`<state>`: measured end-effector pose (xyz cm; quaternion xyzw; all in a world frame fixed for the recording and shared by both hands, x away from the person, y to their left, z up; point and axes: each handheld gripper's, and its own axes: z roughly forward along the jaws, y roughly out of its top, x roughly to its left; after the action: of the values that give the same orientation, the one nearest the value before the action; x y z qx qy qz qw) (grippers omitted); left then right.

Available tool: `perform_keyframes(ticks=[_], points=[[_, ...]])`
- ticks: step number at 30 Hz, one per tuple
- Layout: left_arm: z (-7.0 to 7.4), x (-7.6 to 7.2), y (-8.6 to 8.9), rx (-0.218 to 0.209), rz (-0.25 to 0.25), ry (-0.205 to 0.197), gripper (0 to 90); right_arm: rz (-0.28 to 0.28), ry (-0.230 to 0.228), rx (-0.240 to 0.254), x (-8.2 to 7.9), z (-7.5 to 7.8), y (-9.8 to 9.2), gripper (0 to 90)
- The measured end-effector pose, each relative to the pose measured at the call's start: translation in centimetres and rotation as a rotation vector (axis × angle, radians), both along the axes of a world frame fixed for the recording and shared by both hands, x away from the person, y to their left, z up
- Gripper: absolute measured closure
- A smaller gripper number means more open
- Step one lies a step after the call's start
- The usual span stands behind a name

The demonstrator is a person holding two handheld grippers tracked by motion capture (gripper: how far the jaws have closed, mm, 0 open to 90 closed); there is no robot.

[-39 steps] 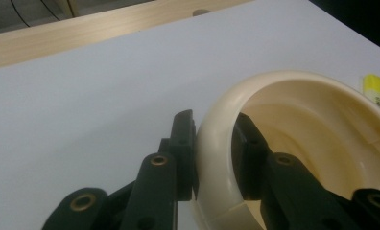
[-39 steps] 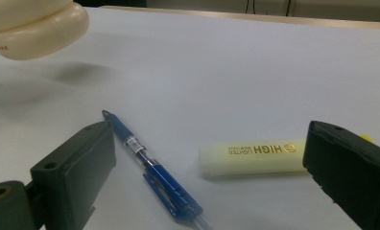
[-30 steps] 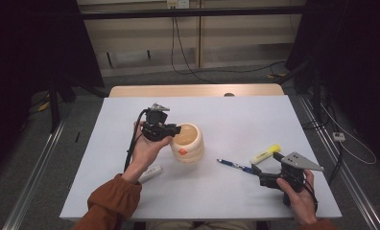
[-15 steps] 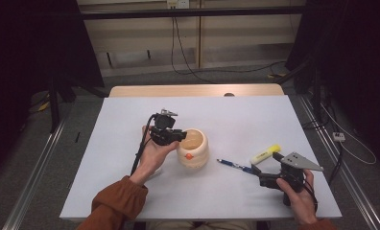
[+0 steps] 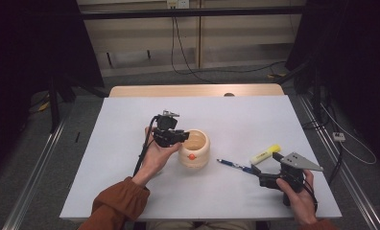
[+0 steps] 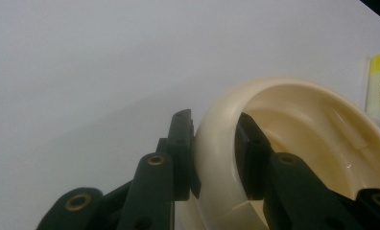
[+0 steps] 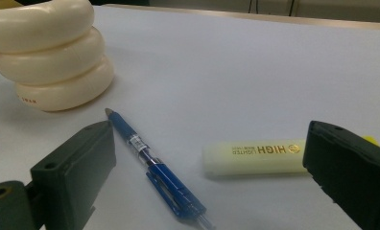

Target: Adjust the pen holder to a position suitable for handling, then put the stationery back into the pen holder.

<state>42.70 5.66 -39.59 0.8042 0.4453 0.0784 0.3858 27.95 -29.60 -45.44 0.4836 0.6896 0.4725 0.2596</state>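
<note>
A cream ribbed pot (image 5: 194, 148) with an orange dot on its front stands mid-table. My left gripper (image 5: 184, 137) is shut on its rim. In the left gripper view one jaw lies against the outer wall and the other inside the pot (image 6: 313, 124), with my left gripper (image 6: 216, 129) straddling the rim; its jaws have just been opening slightly. My right gripper (image 5: 265, 165) rests open near the front right. A blue pen (image 7: 154, 163) and a yellow highlighter (image 7: 253, 157) lie on the table in front of my right gripper (image 7: 207, 139).
The white table (image 5: 255, 115) ends at a wooden strip at the back. The pen (image 5: 235, 166) lies between the pot and the right hand, and the highlighter (image 5: 266, 154) lies just right of it. Cables run over the floor beyond the table.
My left hand and the pot have shifted a little to the right and toward the person. The right hand has stayed where it was.
</note>
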Motion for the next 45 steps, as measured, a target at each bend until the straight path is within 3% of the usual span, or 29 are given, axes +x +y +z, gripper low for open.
perform_keyframes(ticks=[8,13,15,17,18,19,20,22,24,27,31,32,35,38,45], points=[[-0.1,0.1,0.2,-0.017,-0.014,0.014,71.2,-0.009,0.003,0.004,0.2,0.0,0.0,4.0],[-0.3,0.3,0.8,-0.061,-0.052,0.026,64.8,-0.002,0.007,0.003,0.3,-0.1,0.1,4.0],[0.0,0.2,0.7,-0.097,-0.086,0.008,57.1,-0.001,0.005,0.005,0.3,-0.1,0.1,4.0],[0.1,0.2,0.8,-0.097,-0.107,-0.001,48.6,0.0,0.005,0.001,0.3,-0.1,0.0,4.0],[0.2,0.2,0.8,-0.09,-0.116,-0.015,42.6,-0.003,0.005,0.005,0.3,-0.1,0.0,3.9],[0.2,0.2,0.8,-0.085,-0.114,-0.03,42.6,-0.003,0.005,0.005,0.3,-0.1,0.0,3.9],[0.2,0.3,0.8,-0.088,-0.113,-0.044,32.4,-0.001,0.004,0.003,0.3,0.0,0.0,4.0],[0.4,0.4,1.2,-0.099,-0.135,-0.097,25.7,0.0,0.003,0.003,0.2,0.0,0.0,4.0],[0.5,0.4,1.3,-0.102,-0.135,-0.115,19.4,0.003,0.004,0.005,0.1,0.0,0.0,4.0],[0.9,0.3,1.5,-0.084,-0.171,-0.171,16.7,0.0,0.002,0.011,0.1,0.0,0.0,3.9],[1.2,0.1,1.8,-0.046,-0.167,-0.242,12.2,0.007,0.001,0.009,0.1,0.0,0.0,3.9],[1.3,0.0,1.8,-0.047,-0.184,-0.246,9.9,0.007,0.001,0.012,0.1,0.0,0.0,3.9],[1.6,-0.1,2.1,-0.066,-0.17,-0.248,9.1,0.009,0.0,0.013,0.3,0.0,0.1,3.8],[1.7,-0.2,2.4,-0.043,-0.159,-0.249,9.1,0.011,0.009,0.009,0.6,-0.1,0.2,3.8],[2.1,-0.6,4.0,-0.047,-0.163,-0.24,9.1,0.011,0.001,0.006,0.5,0.0,0.2,3.8]])
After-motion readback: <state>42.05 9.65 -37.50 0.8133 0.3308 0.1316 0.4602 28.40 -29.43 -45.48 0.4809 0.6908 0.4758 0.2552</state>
